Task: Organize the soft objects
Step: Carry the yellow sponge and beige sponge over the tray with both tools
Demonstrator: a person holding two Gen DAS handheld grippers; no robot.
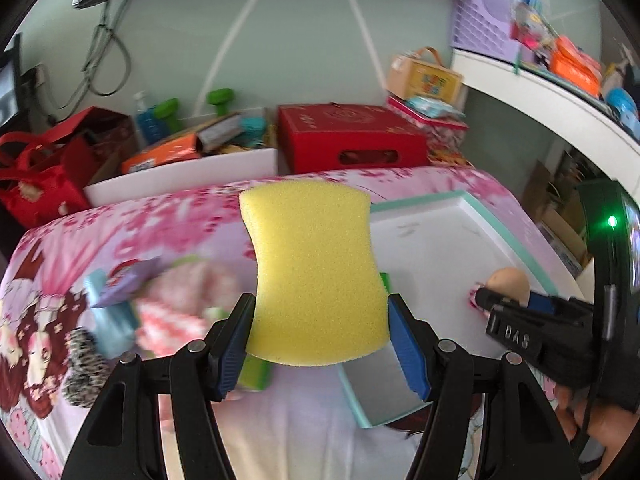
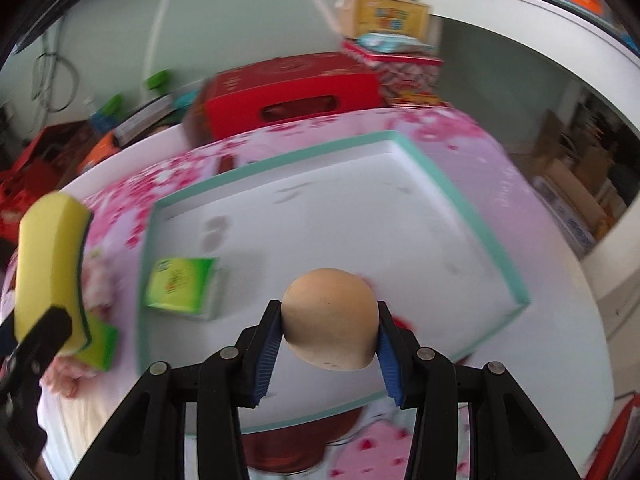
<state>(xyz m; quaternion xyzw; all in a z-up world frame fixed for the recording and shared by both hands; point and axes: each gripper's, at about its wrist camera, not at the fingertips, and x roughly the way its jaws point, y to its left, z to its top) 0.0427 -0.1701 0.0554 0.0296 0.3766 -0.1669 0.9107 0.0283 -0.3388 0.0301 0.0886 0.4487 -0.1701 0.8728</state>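
Observation:
A yellow sponge (image 1: 312,272) with a dark green scouring back stands upright between the blue pads of my left gripper (image 1: 320,320), which is shut on it above the pink bedspread. In the right wrist view the same sponge (image 2: 48,264) hangs at the far left. My right gripper (image 2: 330,332) is shut on a tan, rounded soft ball (image 2: 330,316) over the near part of a white tray with a teal rim (image 2: 460,196). A green packet (image 2: 180,282) lies inside the tray at its left side. The right gripper (image 1: 484,298) with the ball (image 1: 508,280) also shows at the right of the left wrist view.
On the bedspread left of the tray lie a pink checked cloth (image 1: 180,304), a light blue item (image 1: 112,320), steel scourers (image 1: 84,364) and a green pack (image 2: 100,344). A red box (image 1: 352,136) and cluttered cartons stand behind the bed. A white shelf (image 1: 540,84) curves along the right.

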